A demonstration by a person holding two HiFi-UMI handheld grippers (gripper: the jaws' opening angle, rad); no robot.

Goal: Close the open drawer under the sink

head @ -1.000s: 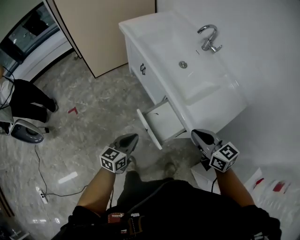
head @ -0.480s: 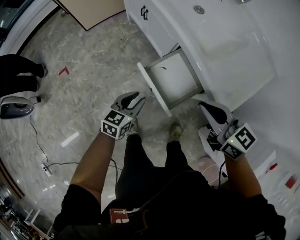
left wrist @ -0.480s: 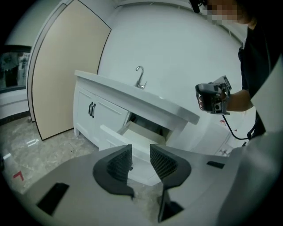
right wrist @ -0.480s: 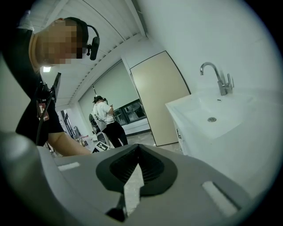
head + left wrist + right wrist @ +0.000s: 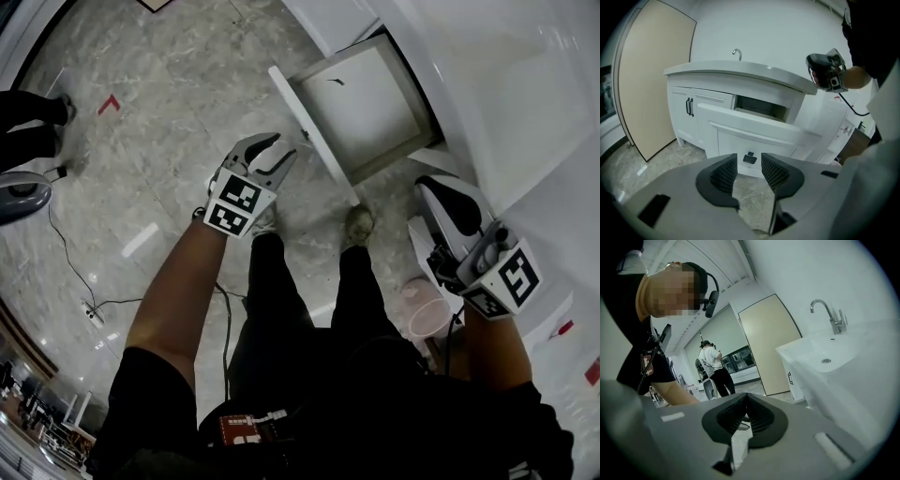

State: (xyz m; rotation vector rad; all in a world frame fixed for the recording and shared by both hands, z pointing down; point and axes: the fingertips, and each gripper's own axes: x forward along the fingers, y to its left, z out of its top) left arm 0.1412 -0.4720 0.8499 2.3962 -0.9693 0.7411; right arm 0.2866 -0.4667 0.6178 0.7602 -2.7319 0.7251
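Drawer point(image 5: 370, 103) pulled out from under sink point(image 5: 525, 84); left gripper point(image 5: 284, 150) facing drawer front, not touching; jaws just been opening, now spread wide, nothing between; handle point(image 5: 749, 159) showing beyond the gap; right gripper point(image 5: 436, 185) near drawer's side, below sink edge; jaws pressed together, empty.

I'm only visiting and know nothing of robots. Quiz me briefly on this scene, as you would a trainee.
1. True or false: the drawer under the sink is already shut.
2. Which tongs stand open? A) left tongs B) right tongs
3. Fill in: beyond the left tongs' tips, a small dark ___ shows on the drawer front.
Key: 1 false, it is pulled out. 2 A; they have just been opening, nothing between them; the right tongs are shut. 3 handle.
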